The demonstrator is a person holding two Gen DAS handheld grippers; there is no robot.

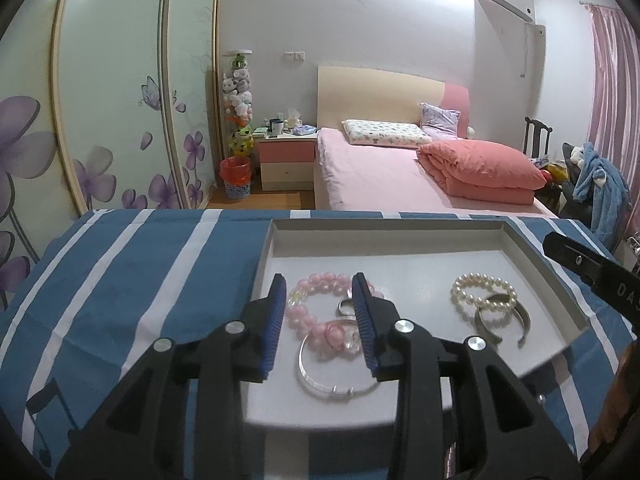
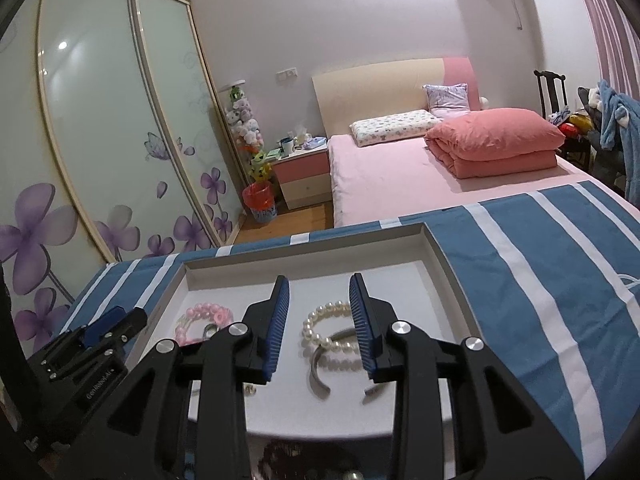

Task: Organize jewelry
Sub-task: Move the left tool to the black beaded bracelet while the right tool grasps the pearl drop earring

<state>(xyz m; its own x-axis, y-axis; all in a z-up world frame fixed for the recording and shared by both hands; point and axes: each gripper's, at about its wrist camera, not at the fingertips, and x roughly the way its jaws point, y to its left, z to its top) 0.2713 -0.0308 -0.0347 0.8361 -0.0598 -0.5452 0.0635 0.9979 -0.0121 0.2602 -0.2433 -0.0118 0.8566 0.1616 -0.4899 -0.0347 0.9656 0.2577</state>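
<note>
A shallow white tray [image 1: 384, 232] lies on a blue and white striped cloth [image 1: 132, 272]. In it lie a pink bead bracelet [image 1: 316, 292], a thin silver bangle [image 1: 320, 380], a white pearl bracelet [image 1: 482, 294] and an open silver cuff [image 1: 516, 324]. My left gripper [image 1: 320, 286] is open above the pink bracelet, holding nothing. My right gripper [image 2: 319, 286] is open above the pearl bracelet [image 2: 324, 326] and cuff [image 2: 318, 368], holding nothing. The pink bracelet [image 2: 200, 318] and the left gripper's body [image 2: 100, 340] show at the left of the right wrist view.
The tray [image 2: 444, 264] sits at the middle of the cloth-covered table. The right gripper's body [image 1: 592, 276] shows at the right edge of the left wrist view. Beyond the table stand a pink bed [image 1: 400, 176], a nightstand [image 1: 286, 160] and a flowered wardrobe [image 1: 112, 120].
</note>
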